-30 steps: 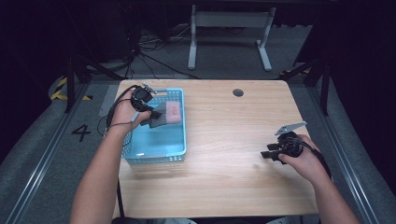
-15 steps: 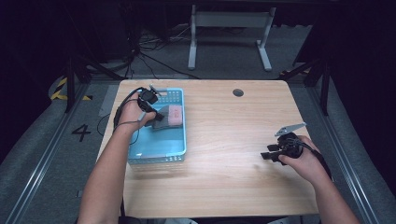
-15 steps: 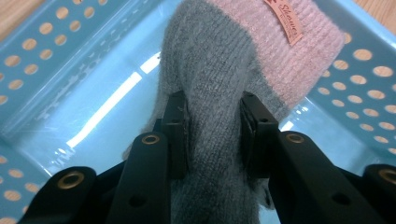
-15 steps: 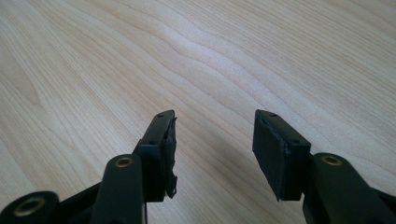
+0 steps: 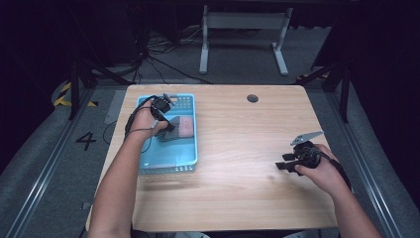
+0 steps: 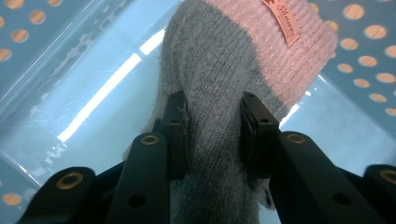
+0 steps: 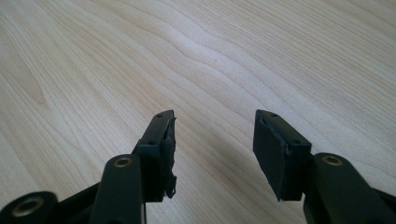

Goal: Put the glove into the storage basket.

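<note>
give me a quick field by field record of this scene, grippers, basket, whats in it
surface: light wooden table
container: light blue perforated plastic basket, on the table's left side
contents: grey and pink knitted sock with a small sewn label
left gripper: inside the basket, jaws closed on the sock's grey part
right gripper: open, nothing between its jaws, low over bare wood on the right

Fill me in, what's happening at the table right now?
A person works with a gripper in each hand. The left gripper is closed on a grey and pink knitted sock, inside the blue basket at the table's left. The right gripper sits open over the bare wooden table, holding nothing.
</note>
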Available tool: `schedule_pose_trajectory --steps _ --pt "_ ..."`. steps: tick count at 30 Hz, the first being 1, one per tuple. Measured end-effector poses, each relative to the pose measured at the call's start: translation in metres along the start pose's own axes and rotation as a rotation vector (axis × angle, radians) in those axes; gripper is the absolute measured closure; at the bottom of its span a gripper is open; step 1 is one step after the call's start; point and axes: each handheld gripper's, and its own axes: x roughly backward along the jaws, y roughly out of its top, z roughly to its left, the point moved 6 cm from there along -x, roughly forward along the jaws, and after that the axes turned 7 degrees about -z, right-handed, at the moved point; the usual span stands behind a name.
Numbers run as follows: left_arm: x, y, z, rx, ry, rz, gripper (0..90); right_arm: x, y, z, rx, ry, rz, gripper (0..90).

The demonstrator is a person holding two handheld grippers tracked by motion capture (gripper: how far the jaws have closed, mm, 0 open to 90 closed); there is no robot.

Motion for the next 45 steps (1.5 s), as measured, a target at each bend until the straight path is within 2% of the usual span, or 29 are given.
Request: schedule_pose_trajectory --steps 7,13,17,24,30,32,36,41,45 --pt "-0.009 -0.003 0.005 0.013 -0.007 0.024 66.7 0.001 0.000 0.000 0.000 0.000 -0.003 50.0" --pt "-0.013 -0.005 0.008 0.023 0.002 0.013 62.9 0.003 0.001 0.000 0.003 0.000 -0.012 49.9" --pt "-0.016 -0.006 0.010 -0.022 0.029 0.019 54.1 0.002 0.001 0.001 0.007 0.001 -0.008 49.9" --pt "-0.014 -0.005 0.011 -0.029 0.052 -0.007 47.1 0.001 0.002 0.003 0.017 0.009 -0.002 49.9" --pt "-0.001 -0.002 0.008 -0.029 0.086 -0.072 44.7 -0.001 0.003 0.003 0.023 0.012 0.000 49.5" --pt "0.003 -0.001 0.005 -0.025 0.076 -0.092 44.6 -0.001 0.005 0.004 0.031 0.013 -0.004 49.3" --pt "0.017 0.000 -0.003 -0.025 0.082 -0.139 44.2 -0.004 0.009 0.004 0.042 0.019 -0.005 49.1" --pt "0.042 0.002 -0.020 -0.030 0.088 -0.202 44.0 -0.008 0.015 0.004 0.050 0.028 -0.010 48.9" --pt "0.065 0.004 -0.043 -0.026 0.061 -0.271 44.4 -0.011 0.021 0.004 0.060 0.035 -0.009 48.9"
